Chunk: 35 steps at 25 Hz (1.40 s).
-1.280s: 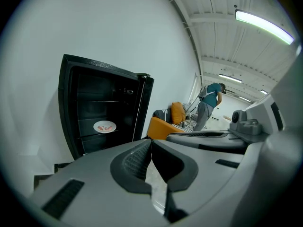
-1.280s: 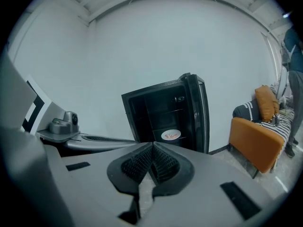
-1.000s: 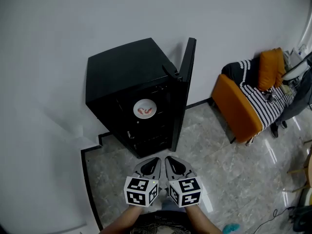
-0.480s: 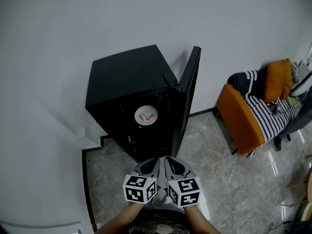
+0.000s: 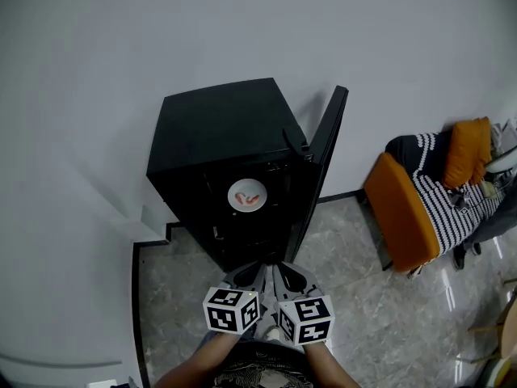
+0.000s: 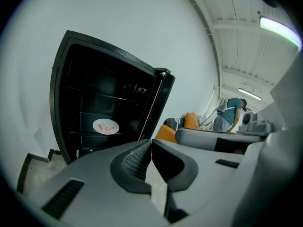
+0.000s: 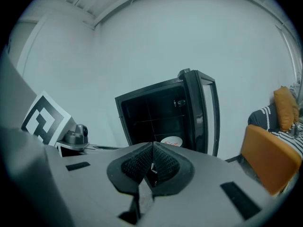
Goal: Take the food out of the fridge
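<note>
Rm: pale grey marble-look floor (image 5: 363, 297), plain white wall (image 5: 242, 23). A black mini fridge (image 5: 218, 124) stands on the floor against the wall w/ its door (image 5: 319, 168) swung open to the right. Inside, on a middle shelf, is a white plate (image 5: 247, 196) w/ reddish-orange food (image 5: 250, 198) on it, untouched. Well off to the right are an orange sofa (image 5: 400, 212) w/ a b/w striped throw (image 5: 436, 192) and an orange cushion (image 5: 468, 148). L gripper view also shows a person in a teal top (image 6: 232, 115) far in the bkgd.

Left gripper (image 5: 252, 272): jaws pressed together at the tips, nothing between them. Right gripper (image 5: 284, 275): same, tips touching, empty. Both are side by side, nearly touching each other, just in front of the fridge opening and below the plate's shelf, clear of fridge and plate.

Pose: both point fwd at the fridge interior, marker cubes toward the person. Forearms (image 5: 202, 366) come up from the bottom edge, close together and roughly parallel.
</note>
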{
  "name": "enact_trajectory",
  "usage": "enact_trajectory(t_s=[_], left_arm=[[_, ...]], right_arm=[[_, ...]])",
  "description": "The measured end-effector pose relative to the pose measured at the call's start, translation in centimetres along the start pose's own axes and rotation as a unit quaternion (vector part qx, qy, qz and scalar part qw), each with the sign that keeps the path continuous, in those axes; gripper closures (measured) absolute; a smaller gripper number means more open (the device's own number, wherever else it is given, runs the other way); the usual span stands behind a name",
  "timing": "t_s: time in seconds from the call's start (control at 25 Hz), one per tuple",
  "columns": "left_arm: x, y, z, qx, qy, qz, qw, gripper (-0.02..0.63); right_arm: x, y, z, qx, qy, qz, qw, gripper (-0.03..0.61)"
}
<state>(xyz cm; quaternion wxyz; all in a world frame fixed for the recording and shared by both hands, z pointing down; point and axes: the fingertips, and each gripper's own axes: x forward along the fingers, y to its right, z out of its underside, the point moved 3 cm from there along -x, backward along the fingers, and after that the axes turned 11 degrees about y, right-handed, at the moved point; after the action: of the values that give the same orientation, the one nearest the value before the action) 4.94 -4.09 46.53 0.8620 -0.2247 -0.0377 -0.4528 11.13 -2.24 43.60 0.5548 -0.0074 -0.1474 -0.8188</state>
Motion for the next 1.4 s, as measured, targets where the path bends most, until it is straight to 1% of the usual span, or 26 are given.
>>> enact_trajectory(t_s=[0.16, 0.28, 0.4, 0.6, 0.72, 0.8, 0.96, 1.08, 1.16, 1.24, 1.4], left_arm=[[1.2, -1.4, -0.1, -0.02, 0.008, -0.007, 0.9998, 0.597], [2.1, -2.5, -0.2, -0.046, 0.019, -0.009, 0.9987, 0.598], [3.0, -3.7, -0.2, -0.093, 0.039, -0.001, 0.9949, 0.598], [4.9, -5.9, 0.1, -0.173, 0.066, 0.026, 0.9824, 0.598], [6.1, -7.6, 0.4, -0.215, 0.081, 0.034, 0.9727, 0.598], [7.0, -8.7, 0.7, -0.246, 0.091, 0.039, 0.9641, 0.598], [8.8, -10.9, 1.1, -0.314, 0.112, 0.055, 0.9413, 0.598], [10.3, -12.6, 1.7, -0.356, 0.124, 0.062, 0.9241, 0.598], [11.4, -13.5, 2.0, -0.378, 0.13, 0.067, 0.9142, 0.597], [12.3, -14.6, 2.3, -0.395, 0.135, 0.064, 0.9066, 0.597], [13.9, -16.5, 3.1, -0.416, 0.137, 0.062, 0.8967, 0.597]], right_arm=[[1.5, 0.2, -0.4, -0.011, -0.003, -0.005, 1.0, 0.557], [2.7, 0.3, -0.7, -0.021, -0.006, -0.007, 1.0, 0.556], [3.7, 0.3, -0.7, -0.029, -0.013, -0.011, 0.999, 0.557], [5.7, 0.4, -0.4, -0.04, -0.028, -0.016, 0.999, 0.557], [7.1, 0.5, -0.3, -0.045, -0.036, -0.018, 0.998, 0.557], [8.1, 0.8, -0.3, -0.046, -0.04, -0.017, 0.998, 0.556], [10.1, 1.3, -0.5, -0.051, -0.05, -0.015, 0.997, 0.557], [11.6, 1.4, -0.6, -0.05, -0.055, -0.017, 0.997, 0.557], [12.4, 1.6, -0.7, -0.053, -0.059, -0.017, 0.997, 0.557], [13.1, 1.8, -0.6, -0.056, -0.063, -0.016, 0.996, 0.557], [14.6, 2.3, -0.6, -0.061, -0.069, -0.012, 0.996, 0.555]])
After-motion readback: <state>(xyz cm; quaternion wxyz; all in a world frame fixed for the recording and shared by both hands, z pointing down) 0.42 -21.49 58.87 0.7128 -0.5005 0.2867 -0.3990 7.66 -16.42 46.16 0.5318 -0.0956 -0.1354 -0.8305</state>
